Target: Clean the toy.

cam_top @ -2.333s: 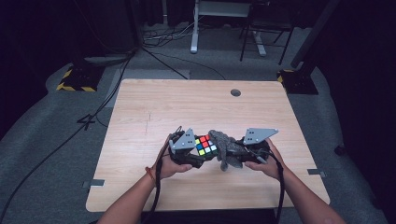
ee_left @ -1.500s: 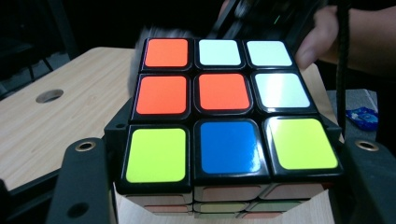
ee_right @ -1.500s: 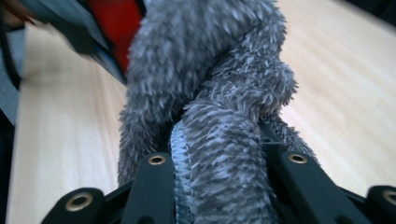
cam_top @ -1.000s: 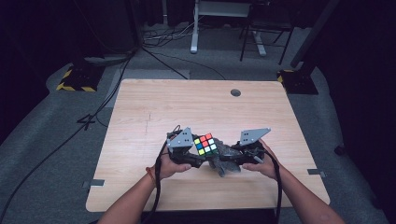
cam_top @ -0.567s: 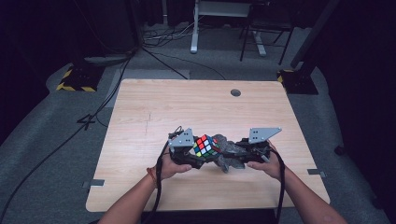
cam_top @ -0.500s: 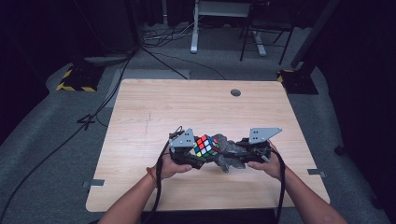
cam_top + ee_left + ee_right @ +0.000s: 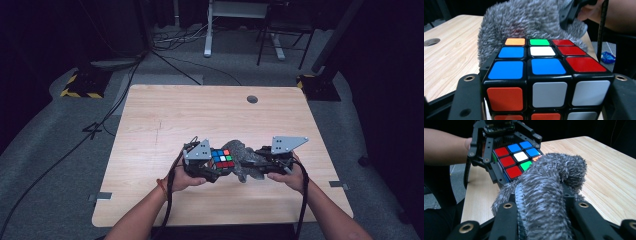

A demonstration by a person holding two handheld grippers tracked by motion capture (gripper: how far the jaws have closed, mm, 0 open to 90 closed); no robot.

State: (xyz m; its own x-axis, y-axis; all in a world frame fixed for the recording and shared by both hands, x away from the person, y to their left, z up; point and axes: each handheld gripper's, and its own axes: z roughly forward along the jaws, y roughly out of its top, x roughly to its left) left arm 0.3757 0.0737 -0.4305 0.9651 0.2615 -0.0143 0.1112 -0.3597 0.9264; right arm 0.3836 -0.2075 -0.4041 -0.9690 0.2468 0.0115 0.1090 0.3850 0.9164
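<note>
A Rubik's cube (image 7: 222, 158) with a mixed blue, white and red top is clamped between the jaws of my left gripper (image 7: 216, 168), just above the wooden table (image 7: 175, 120) near its front middle. In the left gripper view the cube (image 7: 544, 75) sits between both jaws, and the grey fluffy cloth (image 7: 529, 20) presses against its far side. My right gripper (image 7: 256, 160) is shut on that cloth (image 7: 244, 161), which bunches up between its jaws (image 7: 541, 225) and touches the cube (image 7: 516, 160) on its right side.
A round cable hole (image 7: 252, 99) sits near the table's far edge. Beyond the table are floor cables, desk legs (image 7: 207, 30) and a yellow-black striped block (image 7: 80, 85). A person's forearms come in from the bottom.
The right gripper with the cloth has shifted a little to the right and levelled, with the cloth now higher against the cube. The left gripper and cube have stayed put.
</note>
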